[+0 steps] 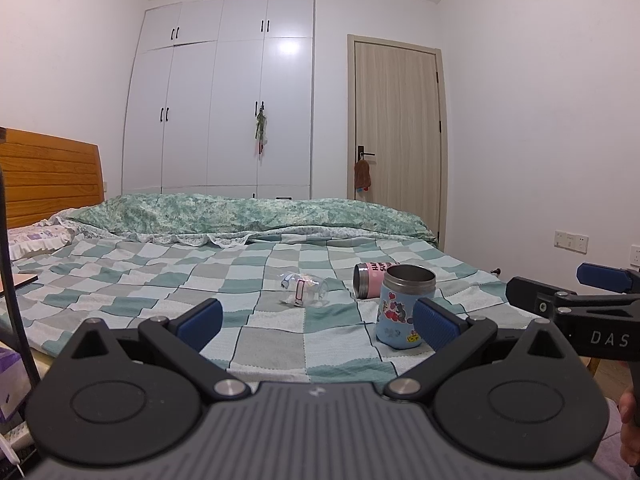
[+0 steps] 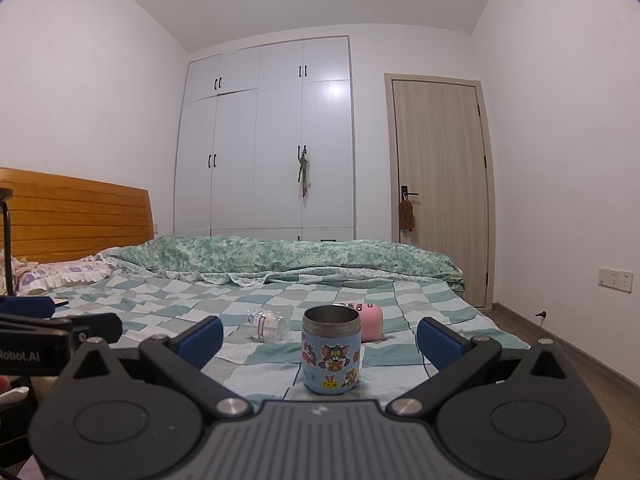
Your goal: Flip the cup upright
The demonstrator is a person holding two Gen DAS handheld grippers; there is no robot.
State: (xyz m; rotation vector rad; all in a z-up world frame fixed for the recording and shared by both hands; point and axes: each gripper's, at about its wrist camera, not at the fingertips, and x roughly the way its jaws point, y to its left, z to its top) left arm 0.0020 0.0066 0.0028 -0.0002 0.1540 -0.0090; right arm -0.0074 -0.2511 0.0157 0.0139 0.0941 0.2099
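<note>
A light-blue cartoon cup (image 1: 403, 307) stands upright on the checked bedspread (image 1: 280, 332), mouth up; it also shows in the right wrist view (image 2: 330, 350). A pink cup (image 1: 370, 279) lies on its side just behind it, also in the right wrist view (image 2: 370, 322). A clear glass cup (image 1: 305, 288) lies on its side to the left, also in the right wrist view (image 2: 270, 326). My left gripper (image 1: 318, 320) is open and empty, its right pad beside the blue cup. My right gripper (image 2: 319, 338) is open and empty, the blue cup centred between its fingers, a little beyond them.
A folded green quilt (image 1: 248, 214) lies across the far side of the bed. A wooden headboard (image 1: 48, 176) and pillow are at the left. White wardrobe (image 1: 224, 96) and a door (image 1: 396, 128) stand behind. The bed's right edge drops to a wooden floor (image 2: 600, 364).
</note>
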